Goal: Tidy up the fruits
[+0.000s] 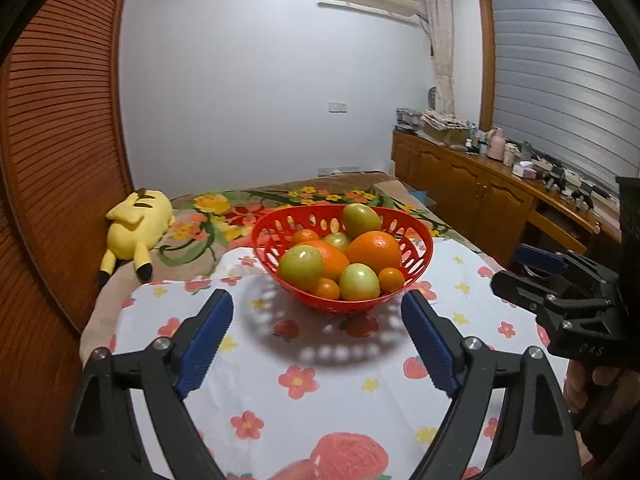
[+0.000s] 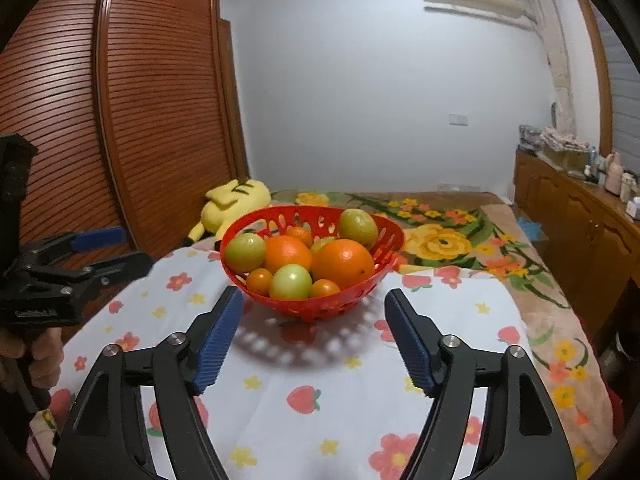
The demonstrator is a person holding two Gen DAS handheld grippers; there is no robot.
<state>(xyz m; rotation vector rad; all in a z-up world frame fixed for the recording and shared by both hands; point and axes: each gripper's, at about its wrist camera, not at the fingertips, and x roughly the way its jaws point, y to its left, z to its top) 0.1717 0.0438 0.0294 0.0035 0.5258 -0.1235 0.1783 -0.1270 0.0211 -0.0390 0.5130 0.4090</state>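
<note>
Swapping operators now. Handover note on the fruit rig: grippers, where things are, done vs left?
Left gripper: open, empty, short of the red perforated plastic basket.
Right gripper: open, empty, also just short of the basket, facing it.
All visible fruit sits piled in the basket on the white flower-and-strawberry tablecloth: two big oranges, four green round fruits, several small mandarins.
Done: nothing visibly sorted; no fruit lies outside the basket.
Left: apparently all of the organizing. No separate containers in view, so where each kind goes is unclear.
</note>
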